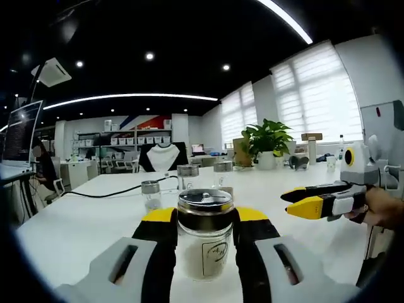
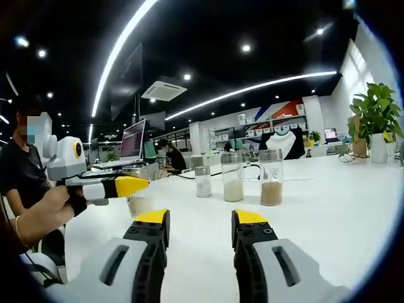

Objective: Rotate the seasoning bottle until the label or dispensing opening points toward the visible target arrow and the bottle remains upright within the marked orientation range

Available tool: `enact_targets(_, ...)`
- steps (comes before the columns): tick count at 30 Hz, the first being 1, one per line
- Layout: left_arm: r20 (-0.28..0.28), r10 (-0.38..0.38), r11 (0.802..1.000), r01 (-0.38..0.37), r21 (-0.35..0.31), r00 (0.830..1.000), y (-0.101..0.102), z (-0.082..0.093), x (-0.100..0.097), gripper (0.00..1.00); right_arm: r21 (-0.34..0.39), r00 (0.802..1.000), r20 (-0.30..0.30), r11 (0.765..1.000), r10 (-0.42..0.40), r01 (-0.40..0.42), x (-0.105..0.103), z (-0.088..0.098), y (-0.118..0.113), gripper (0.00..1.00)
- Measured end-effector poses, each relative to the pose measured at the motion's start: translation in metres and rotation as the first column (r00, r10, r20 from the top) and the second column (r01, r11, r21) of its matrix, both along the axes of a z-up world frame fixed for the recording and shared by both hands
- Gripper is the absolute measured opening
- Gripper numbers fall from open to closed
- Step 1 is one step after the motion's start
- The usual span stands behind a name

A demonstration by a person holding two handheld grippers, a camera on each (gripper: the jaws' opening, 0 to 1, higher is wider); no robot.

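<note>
The seasoning bottle, a clear glass jar with a dark perforated metal lid and pale powder filling its lower part, is seen upright on the white tabletop, directly between the yellow-tipped black jaws of the left hand-held gripper. The jaws stand close against both sides of the jar just below the lid, and appear clamped on it, though actual contact cannot be confirmed. A small printed label is turned toward the camera. The right hand-held gripper is held with its jaws apart and nothing between them, above bare tabletop; ahead of it, well apart, three further glass shaker jars stand in a row. No target arrow can be made out. The jar is judged to be rigid, smooth and somewhat slippery, breakable if tipped or dropped, and moderately light, with its weight low because of the powder. Hold is best taken on the glass shoulder beneath the lid, squarely across the widest part, so that rotation can be made about the upright axis without tilting.
</note>
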State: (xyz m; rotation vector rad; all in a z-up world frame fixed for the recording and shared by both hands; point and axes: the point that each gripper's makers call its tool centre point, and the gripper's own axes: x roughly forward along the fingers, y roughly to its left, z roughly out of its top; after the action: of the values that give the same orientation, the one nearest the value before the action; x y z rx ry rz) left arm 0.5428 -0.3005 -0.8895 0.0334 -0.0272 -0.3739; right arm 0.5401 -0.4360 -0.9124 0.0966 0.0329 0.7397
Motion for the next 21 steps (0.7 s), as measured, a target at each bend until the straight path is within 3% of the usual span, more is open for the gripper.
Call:
enact_targets(8, 0.011, 0.042, 0.999, -0.042, -0.004, 0.999, 0.03, 0.0, 0.0, 0.36, 0.0, 0.999, -0.027, 0.999, -0.033, 0.033, 0.004, -0.003, -0.014, 0.38)
enact_targets(15, 0.023, 0.071, 0.997, -0.071, -0.001, 0.997, 0.052, 0.001, 0.003, 0.36, -0.013, 0.999, -0.032, 1.0, -0.022, 0.021, 0.002, -0.004, -0.012, 0.38)
enact_targets(21, 0.014, 0.101, 0.994, -0.1, -0.035, 0.995, 0.07, -0.004, 0.001, 0.36, -0.027, 0.999, -0.032, 0.999, -0.031, 0.03, 0.001, -0.006, -0.015, 0.38)
